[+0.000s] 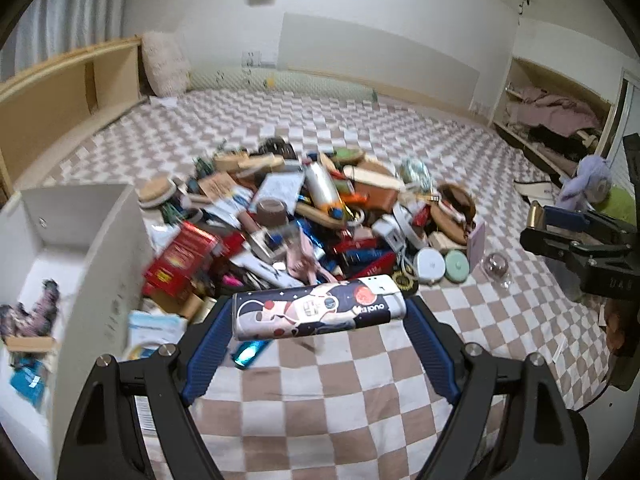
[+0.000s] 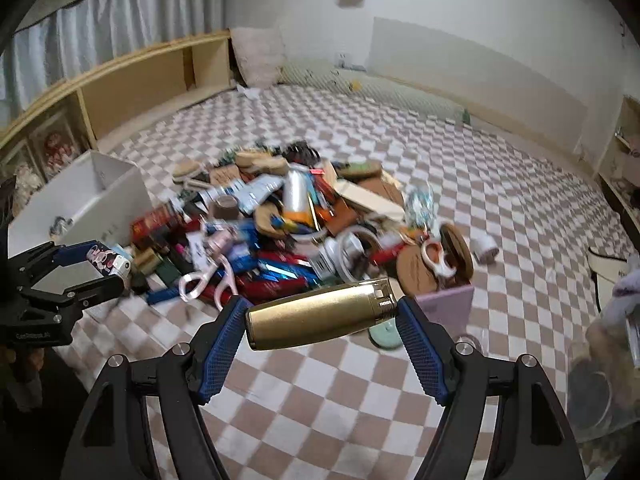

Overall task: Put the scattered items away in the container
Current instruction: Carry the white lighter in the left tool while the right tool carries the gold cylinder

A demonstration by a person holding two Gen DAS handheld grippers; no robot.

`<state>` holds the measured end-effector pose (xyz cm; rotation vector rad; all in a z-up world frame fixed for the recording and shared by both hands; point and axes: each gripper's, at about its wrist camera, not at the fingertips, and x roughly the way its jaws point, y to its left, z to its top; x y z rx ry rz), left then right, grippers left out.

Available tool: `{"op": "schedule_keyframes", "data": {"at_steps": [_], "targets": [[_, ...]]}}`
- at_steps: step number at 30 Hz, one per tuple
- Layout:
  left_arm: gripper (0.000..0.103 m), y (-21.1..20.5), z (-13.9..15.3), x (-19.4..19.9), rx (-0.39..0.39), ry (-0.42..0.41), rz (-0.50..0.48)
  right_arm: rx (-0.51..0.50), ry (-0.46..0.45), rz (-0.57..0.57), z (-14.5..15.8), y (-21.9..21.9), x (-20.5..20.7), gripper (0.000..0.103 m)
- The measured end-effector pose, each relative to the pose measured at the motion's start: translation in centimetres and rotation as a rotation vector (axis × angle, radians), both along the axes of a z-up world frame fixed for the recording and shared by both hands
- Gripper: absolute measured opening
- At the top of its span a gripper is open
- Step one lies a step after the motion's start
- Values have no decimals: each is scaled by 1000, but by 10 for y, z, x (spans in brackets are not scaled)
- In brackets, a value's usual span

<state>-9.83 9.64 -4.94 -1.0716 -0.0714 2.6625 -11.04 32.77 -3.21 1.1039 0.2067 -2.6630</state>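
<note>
Currently, the left gripper (image 1: 320, 316) is clamped endwise on a dark blue rectangular lighter printed with a white astronaut (image 1: 318, 312); its blue ribbed pads (image 1: 210, 344) press on both short ends, and the lighter lies crosswise between them, clear of the pink-and-white checkered cloth (image 1: 340, 400) below. In the right wrist view the same gripper (image 2: 108, 268) appears at the left edge with the lighter (image 2: 106, 262) in its grip.

Likewise, the right gripper (image 2: 322, 316) is clamped endwise on a brass-coloured tapered metal lighter (image 2: 320, 316), held crosswise above the cloth (image 2: 320, 408). In the left wrist view this gripper (image 1: 544, 220) shows at the right edge, with the brass end of the lighter (image 1: 534, 216) visible between its pads.

Container: an open white rectangular box (image 1: 100, 248) stands on the cloth at the left, touching the near-left edge of the heap; a few small items lie inside, too blurred to identify. It is also seen in the right wrist view (image 2: 108, 192).

Scattered items: a dense heap of mixed small objects (image 1: 300, 216) occupies the centre of the cloth, including pink-handled scissors (image 2: 208, 280), a roll of brown tape (image 1: 272, 210) and two round compacts, white and mint green (image 1: 440, 266)
</note>
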Motion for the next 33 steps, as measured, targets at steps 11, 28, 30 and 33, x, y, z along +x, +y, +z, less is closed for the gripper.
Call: {"op": "schedule_keyframes", "data": {"at_steps": [11, 28, 30, 33], "targets": [[85, -54, 60, 25, -8, 100, 76, -76, 85, 73, 48, -61, 10, 77], [85, -142, 103, 49, 18, 196, 193, -191, 138, 161, 90, -151, 9, 77], [85, -152, 105, 51, 15, 199, 206, -197, 136, 168, 90, -160, 7, 77], [85, -168, 107, 51, 8, 203, 230, -212, 131, 174, 91, -174, 4, 77]]}}
